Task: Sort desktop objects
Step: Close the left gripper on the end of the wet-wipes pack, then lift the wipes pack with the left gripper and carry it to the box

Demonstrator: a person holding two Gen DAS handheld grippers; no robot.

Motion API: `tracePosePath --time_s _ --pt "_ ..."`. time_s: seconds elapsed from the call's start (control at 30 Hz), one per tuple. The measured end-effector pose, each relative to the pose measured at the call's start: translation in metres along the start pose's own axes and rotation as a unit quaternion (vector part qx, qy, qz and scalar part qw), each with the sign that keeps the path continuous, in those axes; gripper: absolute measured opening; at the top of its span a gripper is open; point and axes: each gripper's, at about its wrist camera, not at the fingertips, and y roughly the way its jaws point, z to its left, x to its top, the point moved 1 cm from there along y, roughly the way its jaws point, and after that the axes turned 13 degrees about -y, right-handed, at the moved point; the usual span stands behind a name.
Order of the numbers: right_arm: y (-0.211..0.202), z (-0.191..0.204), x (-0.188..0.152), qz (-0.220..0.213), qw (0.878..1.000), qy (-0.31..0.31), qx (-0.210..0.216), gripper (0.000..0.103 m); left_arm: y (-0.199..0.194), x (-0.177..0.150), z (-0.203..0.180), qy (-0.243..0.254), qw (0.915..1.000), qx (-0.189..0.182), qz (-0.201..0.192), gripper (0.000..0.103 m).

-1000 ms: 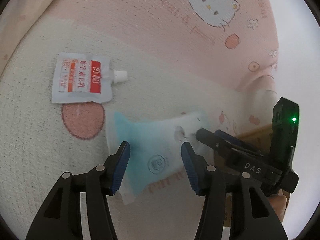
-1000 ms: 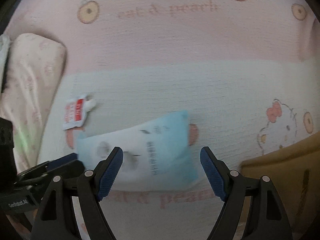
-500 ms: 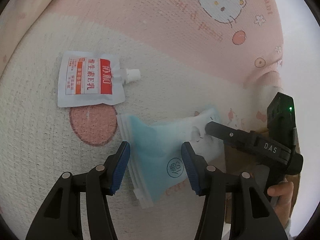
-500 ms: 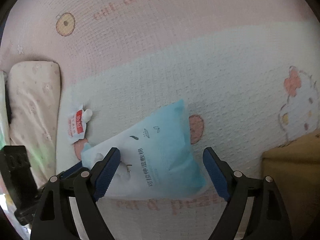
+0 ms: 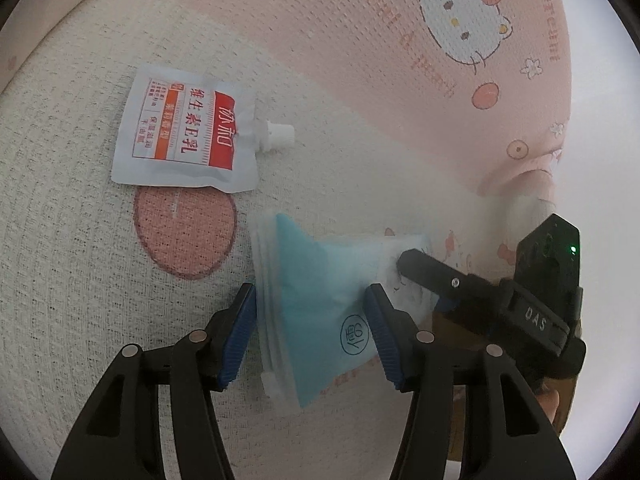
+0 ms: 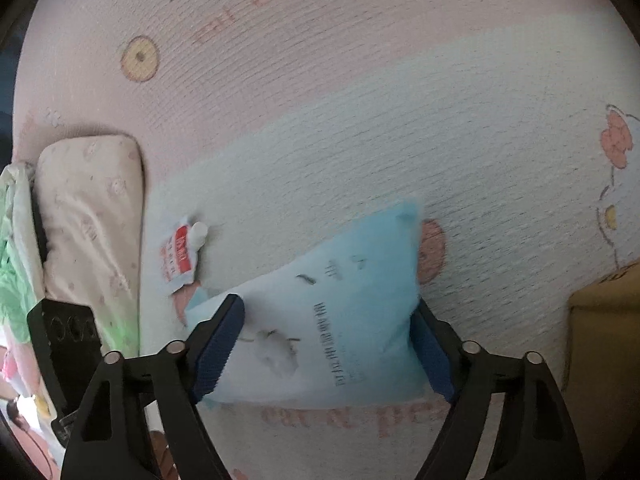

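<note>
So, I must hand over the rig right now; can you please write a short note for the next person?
Left gripper: open, astride one end of the blue pack, not clamped.
Right gripper: open, astride the other end; its jaws have just been closing a little, pack between them.
Things: pack and spout pouch lie apart on the blanket; cardboard box at the edge.
Done: nothing visibly sorted.
Left: grip and lift the pack, then the pouch; probably both go to the box.

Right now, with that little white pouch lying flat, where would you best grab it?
Take the white pouch across its flat body, coming down from above. It lies flat on the patterned cloth, so its two long edges are free, while its small spout looks too short and round to hold well.
</note>
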Motion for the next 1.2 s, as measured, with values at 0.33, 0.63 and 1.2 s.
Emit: tracePosePath --time_s 0.33,0.63,1.2 --pt "-0.005 0.025 -0.009 0.009 0.999 -0.046 -0.007 0.079 -0.014 -0.003 -0.006 0.009 0.9997 -0.020 -0.004 0.052" --pt "-0.036 0.049 -0.015 -0.017 0.997 -0.080 -0.001 0.079 -0.050 -0.017 -0.028 0.067 0.9965 -0.027 -0.043 0.052" --pt "-0.156 0.074 -0.047 -0.127 0.987 -0.097 -0.032 0.079 -0.106 -0.079 -0.116 0.194 0.9718 -0.066 -0.117 0.052"
